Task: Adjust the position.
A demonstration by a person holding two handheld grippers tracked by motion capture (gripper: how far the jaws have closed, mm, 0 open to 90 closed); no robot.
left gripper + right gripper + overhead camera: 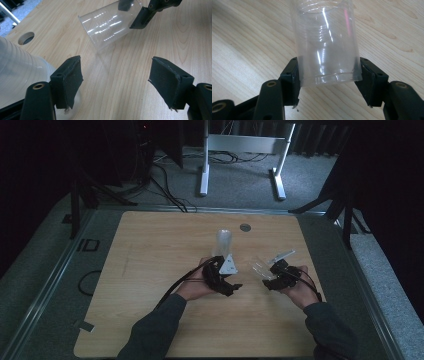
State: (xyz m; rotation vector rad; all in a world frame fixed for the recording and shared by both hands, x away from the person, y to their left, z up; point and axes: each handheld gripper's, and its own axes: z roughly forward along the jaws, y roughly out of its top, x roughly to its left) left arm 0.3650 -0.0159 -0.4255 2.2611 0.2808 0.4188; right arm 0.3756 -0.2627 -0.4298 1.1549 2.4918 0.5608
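A single clear plastic cup [327, 47] lies tilted on its side above the wooden table [242, 45], and my right gripper [328, 80] is shut on it near its base. The same cup [107, 23] points its rim towards my left gripper [115, 80], which stands open with bare table between its pads. In the high view the right gripper [269, 277] holds the cup [260, 268] at centre right, and the left gripper [232, 283] sits just left of it. An upright stack of clear cups [223, 242] stands behind the left gripper and appears as a blurred stack [20, 67] outside its left jaw.
A round hole [245, 227] is cut in the table [150, 270] behind the stack. A loose black cable [87, 282] loops off the table's left edge. White table legs [204, 175] and cables stand on the floor beyond. Both forearms come in from the bottom edge.
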